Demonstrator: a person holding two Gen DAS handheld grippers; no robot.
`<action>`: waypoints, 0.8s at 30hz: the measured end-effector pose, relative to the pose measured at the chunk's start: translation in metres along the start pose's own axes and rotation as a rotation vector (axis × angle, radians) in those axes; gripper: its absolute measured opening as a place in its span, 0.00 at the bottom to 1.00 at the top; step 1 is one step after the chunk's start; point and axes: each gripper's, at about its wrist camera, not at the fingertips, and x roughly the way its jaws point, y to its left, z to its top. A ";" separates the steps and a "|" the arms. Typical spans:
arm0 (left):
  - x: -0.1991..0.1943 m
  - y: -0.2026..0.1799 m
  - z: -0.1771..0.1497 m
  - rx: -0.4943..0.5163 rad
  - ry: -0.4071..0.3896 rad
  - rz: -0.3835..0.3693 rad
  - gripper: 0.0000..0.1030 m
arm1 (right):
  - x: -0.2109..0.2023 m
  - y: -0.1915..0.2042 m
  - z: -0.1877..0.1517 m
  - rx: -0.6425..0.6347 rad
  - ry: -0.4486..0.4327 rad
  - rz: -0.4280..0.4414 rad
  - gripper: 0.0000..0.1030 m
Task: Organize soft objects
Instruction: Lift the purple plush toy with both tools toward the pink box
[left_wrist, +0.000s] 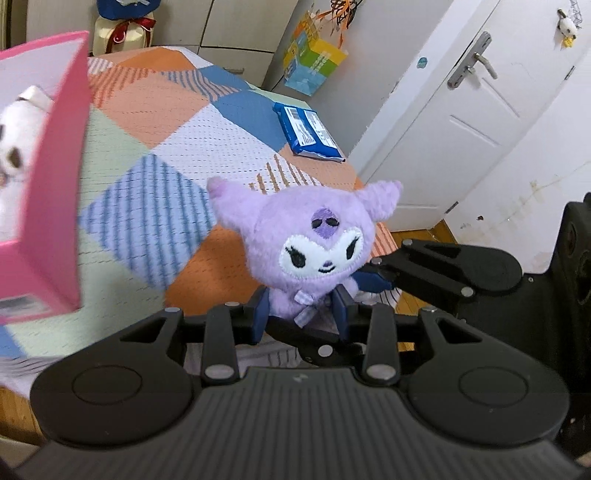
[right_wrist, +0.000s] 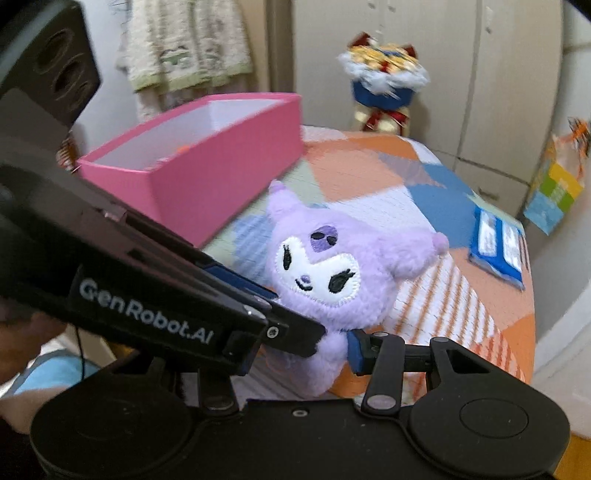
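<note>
with the purple plush (left_wrist: 310, 243) pinched at its body by our left gripper (left_wrist: 301, 314) and our right gripper (right_wrist: 332, 350), above the quilt, we should carry it level toward the pink box (right_wrist: 207, 162) at ten o'clock, releasing only once over its opening.

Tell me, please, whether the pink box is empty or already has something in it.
Not empty: through the pink box's open top, the left wrist view shows a blurred white plush inside.

fuzzy purple plush toy (left_wrist: 310, 243), matt pink cardboard box (right_wrist: 207, 162)
</note>
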 end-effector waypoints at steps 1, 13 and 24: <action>-0.010 0.002 -0.001 0.000 -0.001 0.000 0.34 | -0.004 0.006 0.003 -0.017 -0.008 0.011 0.50; -0.108 0.040 0.002 -0.013 -0.105 0.101 0.34 | -0.020 0.075 0.061 -0.178 -0.126 0.131 0.51; -0.139 0.117 0.038 -0.126 -0.227 0.181 0.35 | 0.034 0.101 0.130 -0.213 -0.179 0.218 0.51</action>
